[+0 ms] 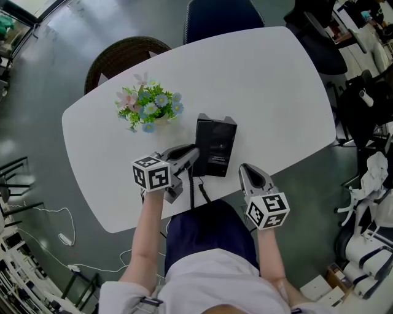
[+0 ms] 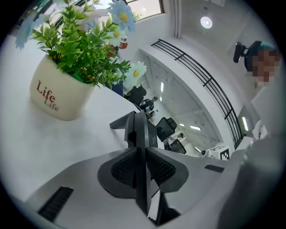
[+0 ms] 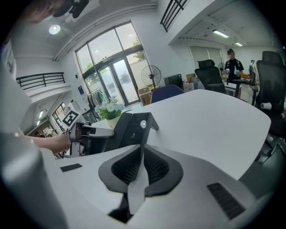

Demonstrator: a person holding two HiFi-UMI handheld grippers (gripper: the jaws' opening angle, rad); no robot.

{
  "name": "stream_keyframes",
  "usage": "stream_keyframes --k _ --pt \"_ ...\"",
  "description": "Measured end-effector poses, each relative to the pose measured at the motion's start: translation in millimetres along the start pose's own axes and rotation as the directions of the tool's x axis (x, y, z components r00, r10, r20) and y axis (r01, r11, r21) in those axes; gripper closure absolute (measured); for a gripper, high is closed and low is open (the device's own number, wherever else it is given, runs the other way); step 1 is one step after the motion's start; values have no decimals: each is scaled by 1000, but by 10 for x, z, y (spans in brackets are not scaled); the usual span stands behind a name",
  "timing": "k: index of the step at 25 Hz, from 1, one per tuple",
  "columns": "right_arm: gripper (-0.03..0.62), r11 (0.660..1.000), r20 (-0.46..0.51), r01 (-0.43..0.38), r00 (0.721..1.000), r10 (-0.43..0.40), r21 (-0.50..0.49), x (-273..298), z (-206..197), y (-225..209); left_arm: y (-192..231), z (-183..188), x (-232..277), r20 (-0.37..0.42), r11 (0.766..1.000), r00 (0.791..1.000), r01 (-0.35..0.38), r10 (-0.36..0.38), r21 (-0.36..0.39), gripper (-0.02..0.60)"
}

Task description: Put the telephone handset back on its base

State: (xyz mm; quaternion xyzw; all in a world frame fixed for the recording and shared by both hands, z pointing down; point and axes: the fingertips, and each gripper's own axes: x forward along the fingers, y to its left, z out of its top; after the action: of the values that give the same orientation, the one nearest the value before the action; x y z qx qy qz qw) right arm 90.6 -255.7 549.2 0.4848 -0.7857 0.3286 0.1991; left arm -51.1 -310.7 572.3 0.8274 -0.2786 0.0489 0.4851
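Note:
The black telephone base (image 1: pixel 216 147) stands on the white table (image 1: pixel 270 92) near its front edge; in the right gripper view the base (image 3: pixel 129 129) is just left of centre. My left gripper (image 1: pixel 189 156) is at the base's left side, shut on the black handset (image 2: pixel 139 134), which shows edge-on between the pads. The black cord (image 1: pixel 193 193) hangs from there over the table's front edge. My right gripper (image 1: pixel 245 170) rests to the right of the base, a little apart from it, with its jaws (image 3: pixel 141 166) shut and nothing between them.
A cream pot of flowers (image 1: pixel 150 107) stands left of the base, close ahead of the left gripper (image 2: pixel 142 156). A wicker chair (image 1: pixel 123 52) and a blue chair (image 1: pixel 221 15) stand behind the table. Office chairs and equipment crowd the right side.

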Motion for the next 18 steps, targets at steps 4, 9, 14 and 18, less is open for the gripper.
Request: stream_keyframes --k 4,9,14,18 --pt "550 1000 -4 0 1000 0 -2 3 -4 4 -33 21 -12 29 997 997 77 -77 -22 503" --pt "550 1000 -6 -2 1000 2 -3 20 -5 27 18 17 11 22 992 993 116 -115 -41 503" --pt "549 1000 -9 2 1000 -2 0 31 -1 18 72 0 48 -16 990 991 132 -133 -52 502" --pt "549 1000 -8 2 1000 -2 2 44 6 17 117 4 61 -16 989 992 121 -123 -87 494"
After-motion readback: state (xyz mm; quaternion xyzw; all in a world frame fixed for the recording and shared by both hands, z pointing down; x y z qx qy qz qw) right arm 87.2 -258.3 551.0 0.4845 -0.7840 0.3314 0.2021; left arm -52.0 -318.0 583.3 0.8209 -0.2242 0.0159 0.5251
